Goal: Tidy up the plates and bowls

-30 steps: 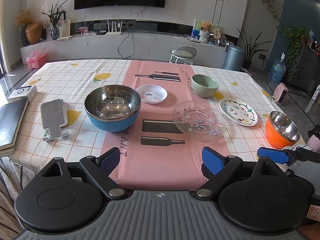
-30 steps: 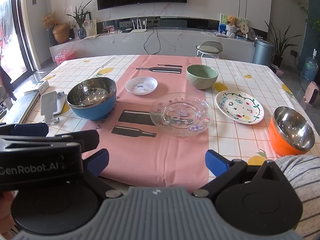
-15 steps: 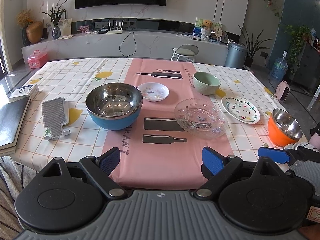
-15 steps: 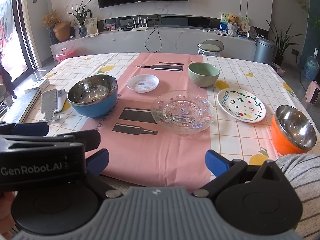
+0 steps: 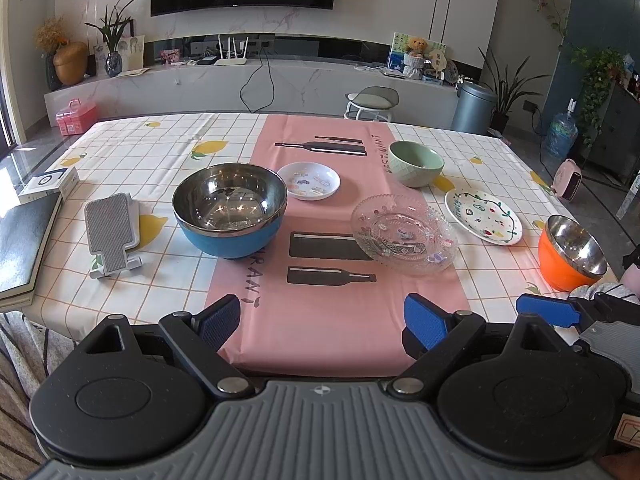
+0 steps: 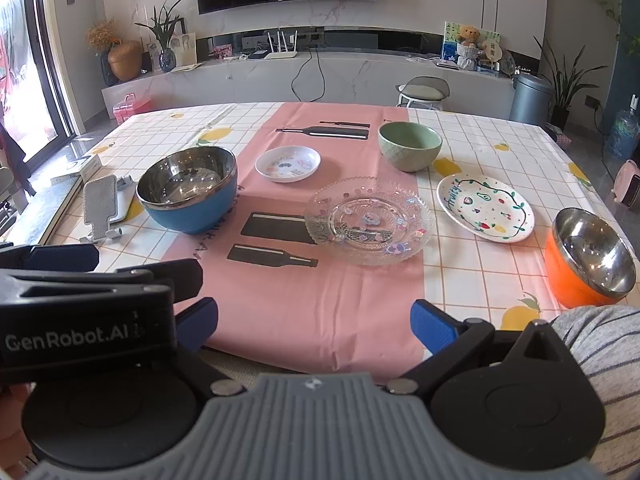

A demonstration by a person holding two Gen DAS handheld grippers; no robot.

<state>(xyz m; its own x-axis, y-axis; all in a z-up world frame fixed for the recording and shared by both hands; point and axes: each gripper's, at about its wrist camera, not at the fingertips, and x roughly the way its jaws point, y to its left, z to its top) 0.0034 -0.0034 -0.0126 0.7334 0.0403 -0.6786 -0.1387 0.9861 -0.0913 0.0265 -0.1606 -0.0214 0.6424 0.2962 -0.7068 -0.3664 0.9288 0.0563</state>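
Note:
On the table stand a large blue steel-lined bowl (image 5: 230,210) (image 6: 188,190), a small white plate (image 5: 314,180) (image 6: 288,163), a green bowl (image 5: 416,163) (image 6: 410,145), a clear glass plate (image 5: 404,233) (image 6: 368,220), a white painted plate (image 5: 483,216) (image 6: 485,207) and an orange steel-lined bowl (image 5: 570,254) (image 6: 588,258). My left gripper (image 5: 322,320) is open and empty at the near table edge. My right gripper (image 6: 314,322) is open and empty beside it, to its right.
A grey phone stand (image 5: 112,232) lies left of the blue bowl. A dark book (image 5: 22,240) and a white box (image 5: 50,184) lie at the table's left edge. A pink runner (image 5: 332,216) crosses the checked tablecloth. A chair (image 5: 372,100) stands behind the table.
Both grippers have drawn slightly back and up, so the dishes sit a little lower and farther in view. Nothing on the table has moved. Both stay open.

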